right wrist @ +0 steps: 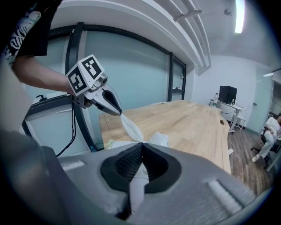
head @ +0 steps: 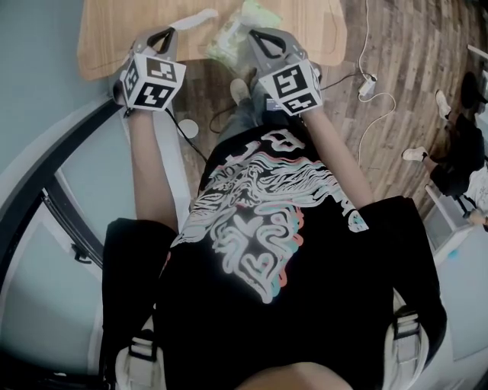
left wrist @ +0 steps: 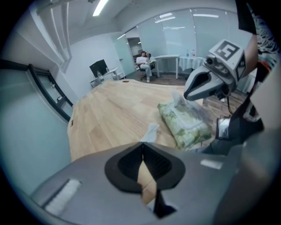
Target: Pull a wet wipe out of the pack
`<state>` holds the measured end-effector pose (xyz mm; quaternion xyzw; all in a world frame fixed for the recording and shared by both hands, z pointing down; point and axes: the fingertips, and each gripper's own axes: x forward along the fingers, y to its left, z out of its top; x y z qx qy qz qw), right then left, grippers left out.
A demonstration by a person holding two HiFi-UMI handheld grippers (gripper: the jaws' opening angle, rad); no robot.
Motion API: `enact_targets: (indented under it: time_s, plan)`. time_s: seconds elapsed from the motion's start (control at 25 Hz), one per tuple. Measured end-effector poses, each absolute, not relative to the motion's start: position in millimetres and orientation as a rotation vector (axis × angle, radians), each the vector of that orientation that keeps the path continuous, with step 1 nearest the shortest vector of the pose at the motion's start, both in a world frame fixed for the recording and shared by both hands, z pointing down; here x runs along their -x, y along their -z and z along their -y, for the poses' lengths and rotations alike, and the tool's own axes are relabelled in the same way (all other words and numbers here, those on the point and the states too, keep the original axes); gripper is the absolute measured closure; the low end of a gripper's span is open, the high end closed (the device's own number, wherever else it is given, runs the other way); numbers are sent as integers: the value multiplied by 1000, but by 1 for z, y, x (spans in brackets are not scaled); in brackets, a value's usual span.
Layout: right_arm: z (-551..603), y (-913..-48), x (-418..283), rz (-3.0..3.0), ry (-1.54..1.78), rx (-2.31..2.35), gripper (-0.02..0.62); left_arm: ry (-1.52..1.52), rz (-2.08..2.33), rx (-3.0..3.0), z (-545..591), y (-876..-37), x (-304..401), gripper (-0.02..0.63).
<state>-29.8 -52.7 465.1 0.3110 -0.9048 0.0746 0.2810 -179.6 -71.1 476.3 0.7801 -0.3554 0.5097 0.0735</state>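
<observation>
It was an open-plan office, shown by a long wooden conference table (left wrist: pixel 114 110), floor-to-ceiling glass partitions (right wrist: pixel 127 74) in dark frames, a monitor (left wrist: pixel 97 68) on a side desk, a white desk (left wrist: pixel 169 57) beside a seated person (left wrist: pixel 144 59), and ceiling strip lights (right wrist: pixel 239 15).

A light wooden table (head: pixel 114 38) with rounded corners stands on a dark plank floor (head: pixel 396 114). A green wet-wipe pack (head: pixel 232 34) lies flat on the wood, close to the near edge and about midway along it. A white wipe (head: pixel 191 19) runs from the pack's top toward the near left corner; whether it touches the surface cannot be told. The wood has a small dark slot (left wrist: pixel 71 122) by the far edge.
</observation>
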Motion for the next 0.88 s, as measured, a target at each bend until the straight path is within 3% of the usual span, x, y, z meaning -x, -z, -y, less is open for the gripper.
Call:
enact_targets:
  time_s: [0.28,0.4,0.52,0.68,0.72,0.76,0.8,0.88]
  plan:
    - [57,-457,27,2449,-209,-907,595,-1403,1138,-2364,70,-492,166,607]
    - [54,-453,27,2456,-211,-918,595,-1329,1161,-2354,69,-493,164,529]
    - [52,-448,26,2459,-201,-935,595,-1274,1151,-2357,68,-493,159,500]
    - [52,-439,23,2458,-169,-980,595,-1099,1195,-2415,72,-470,150,503]
    - [51,-435,22,2459,-163,-991,595,-1048,1209,-2419,70,-463,149,518]
    - [49,-431,20,2460,-159,-1002,595,-1002,1226,-2423,68,-456,149,591]
    - [47,-426,17,2460,-156,-1014,595,-957,1242,-2427,64,-449,148,615]
    - [42,-417,11,2455,-150,-1045,595,-851,1268,-2433,57,-436,146,615]
